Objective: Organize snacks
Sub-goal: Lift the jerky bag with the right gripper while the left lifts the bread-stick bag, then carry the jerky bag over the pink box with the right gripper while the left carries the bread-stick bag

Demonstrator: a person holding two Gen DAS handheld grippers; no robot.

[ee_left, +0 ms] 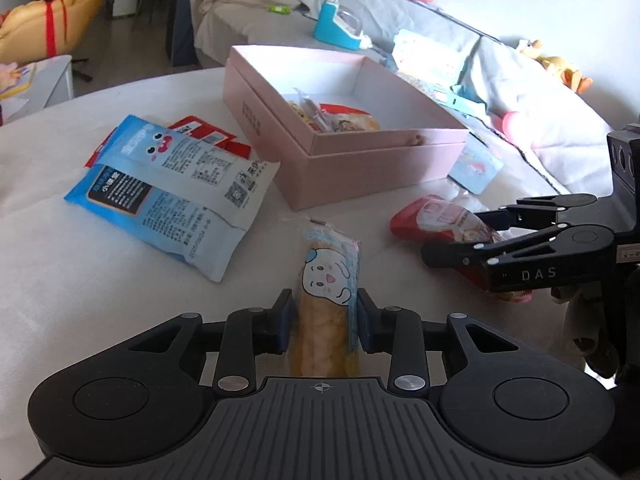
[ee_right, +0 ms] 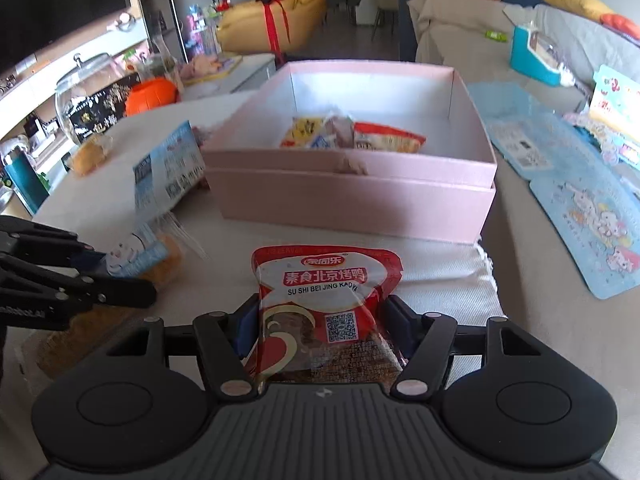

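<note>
Both sets of jaws are clamped on snacks: the left gripper (ee_left: 322, 322) pinches a wrapped bread roll (ee_left: 326, 300), the right gripper (ee_right: 322, 330) a red snack pouch (ee_right: 326, 304). Each tool tilts down toward the table (ee_left: 60, 288), side by side. Slick wrappers could slip free on the carry. Beyond waits the pink box (ee_right: 352, 196), partly filled, with blue packets (ee_left: 172, 196) left beside it.
</note>
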